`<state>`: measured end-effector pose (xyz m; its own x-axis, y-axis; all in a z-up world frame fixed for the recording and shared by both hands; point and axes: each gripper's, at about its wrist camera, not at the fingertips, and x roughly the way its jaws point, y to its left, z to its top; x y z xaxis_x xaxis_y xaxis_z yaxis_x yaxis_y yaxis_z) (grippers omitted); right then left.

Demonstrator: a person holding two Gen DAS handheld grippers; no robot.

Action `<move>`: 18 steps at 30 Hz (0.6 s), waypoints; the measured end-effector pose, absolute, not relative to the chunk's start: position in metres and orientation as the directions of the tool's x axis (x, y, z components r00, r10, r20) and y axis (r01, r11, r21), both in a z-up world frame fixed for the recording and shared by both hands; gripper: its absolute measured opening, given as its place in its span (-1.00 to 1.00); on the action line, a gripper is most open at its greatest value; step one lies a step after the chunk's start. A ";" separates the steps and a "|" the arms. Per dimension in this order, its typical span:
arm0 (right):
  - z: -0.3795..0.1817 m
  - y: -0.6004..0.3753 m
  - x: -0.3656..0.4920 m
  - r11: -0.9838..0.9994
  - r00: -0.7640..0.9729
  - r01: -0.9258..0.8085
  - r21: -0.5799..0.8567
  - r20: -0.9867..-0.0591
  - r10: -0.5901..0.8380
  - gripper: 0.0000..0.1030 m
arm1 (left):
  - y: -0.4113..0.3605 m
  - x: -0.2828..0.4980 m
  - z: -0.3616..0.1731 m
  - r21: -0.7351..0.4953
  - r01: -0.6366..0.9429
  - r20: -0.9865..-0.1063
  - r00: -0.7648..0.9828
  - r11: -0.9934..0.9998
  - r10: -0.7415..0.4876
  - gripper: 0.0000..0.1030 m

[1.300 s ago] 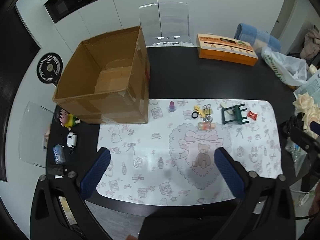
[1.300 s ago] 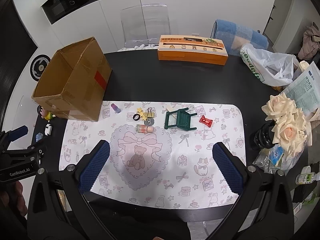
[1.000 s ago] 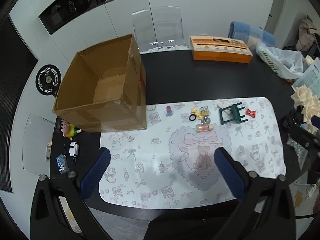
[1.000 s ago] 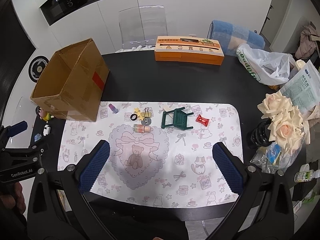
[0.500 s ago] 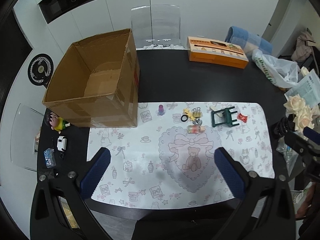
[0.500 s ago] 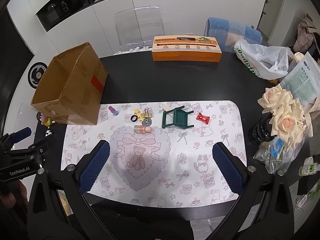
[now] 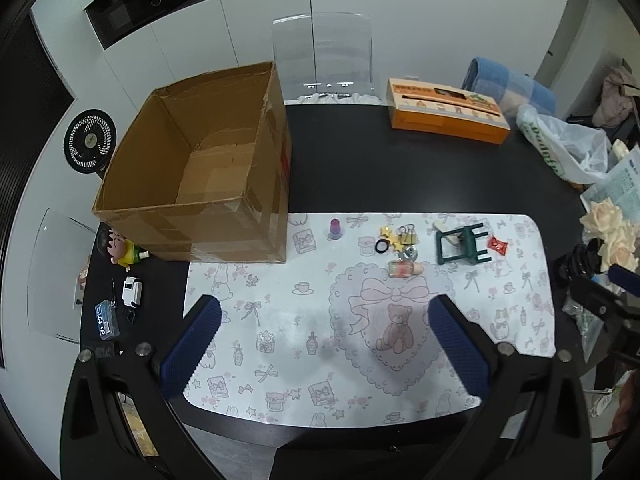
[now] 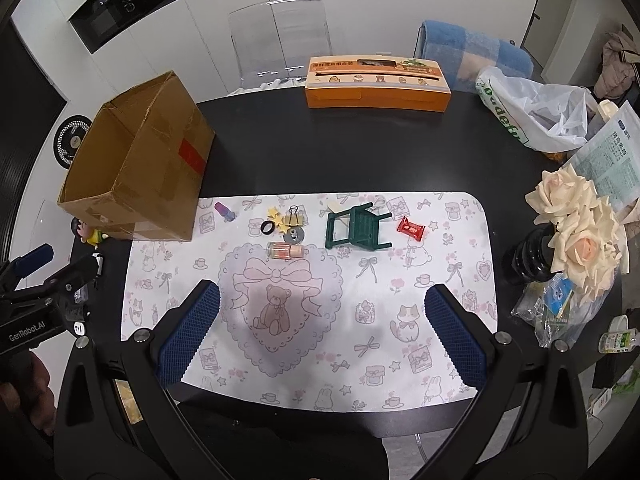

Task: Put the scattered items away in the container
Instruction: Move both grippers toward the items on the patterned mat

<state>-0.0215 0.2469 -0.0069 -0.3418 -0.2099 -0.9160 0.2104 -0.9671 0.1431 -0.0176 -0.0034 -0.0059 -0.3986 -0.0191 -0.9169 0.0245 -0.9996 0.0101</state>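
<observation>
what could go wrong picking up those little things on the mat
The black ring, stars and binder clip lie bunched together, so wide-open fingers may nudge neighbours or grab two at once. The small bottle lies on its side and could roll. The toy chair is tipped over, so its legs may snag.

Figurine (image 7: 120, 247) half hidden behind cardboard box (image 7: 224, 216); star trinkets (image 7: 390, 236) perhaps hairclips, too small

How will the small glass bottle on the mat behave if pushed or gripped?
The bottle lies on its side, so a push will probably roll it. It looks clear and smooth, so possibly slippery and breakable. It is small, likely light.
</observation>
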 end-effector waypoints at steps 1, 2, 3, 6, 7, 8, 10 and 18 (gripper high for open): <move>-0.007 0.247 -0.023 -0.966 -0.342 0.211 0.152 -0.914 -0.218 1.00 | -0.003 -0.019 -0.008 0.008 0.019 -0.919 -0.393 -1.000 -0.015 1.00; -0.008 0.247 -0.024 -0.964 -0.337 0.208 0.165 -0.913 -0.229 1.00 | -0.004 -0.020 -0.012 0.005 0.012 -0.923 -0.385 -1.000 -0.009 1.00; -0.009 0.248 -0.025 -0.962 -0.329 0.201 0.183 -0.913 -0.242 1.00 | -0.003 -0.022 -0.014 0.005 0.007 -0.925 -0.379 -1.000 -0.007 1.00; -0.016 0.250 -0.032 -0.959 -0.277 0.175 0.222 -0.924 -0.265 1.00 | 0.001 -0.026 -0.019 -0.004 -0.019 -0.932 -0.363 -1.000 0.011 1.00; -0.018 0.251 -0.033 -0.958 -0.268 0.173 0.229 -0.925 -0.270 1.00 | 0.003 -0.027 -0.020 0.001 -0.023 -0.932 -0.362 -1.000 0.007 1.00; -0.018 0.251 -0.033 -0.957 -0.269 0.175 0.232 -0.924 -0.273 1.00 | 0.004 -0.028 -0.021 0.002 -0.025 -0.932 -0.362 -1.000 0.007 1.00; -0.019 0.250 -0.034 -0.961 -0.276 0.185 0.205 -0.928 -0.251 1.00 | 0.005 -0.030 -0.023 -0.003 -0.031 -0.933 -0.361 -1.000 0.014 1.00; -0.029 0.253 -0.046 -0.976 -0.294 0.180 0.124 -0.940 -0.174 1.00 | 0.010 -0.050 -0.027 -0.053 -0.050 -0.931 -0.359 -0.997 0.067 1.00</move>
<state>-0.0460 0.2528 -0.0287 -0.2942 -0.1739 -0.9398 0.1801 -0.9758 0.1242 -0.0500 0.0096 -0.0273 -0.3591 0.0671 -0.9309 -0.0496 -0.9974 -0.0528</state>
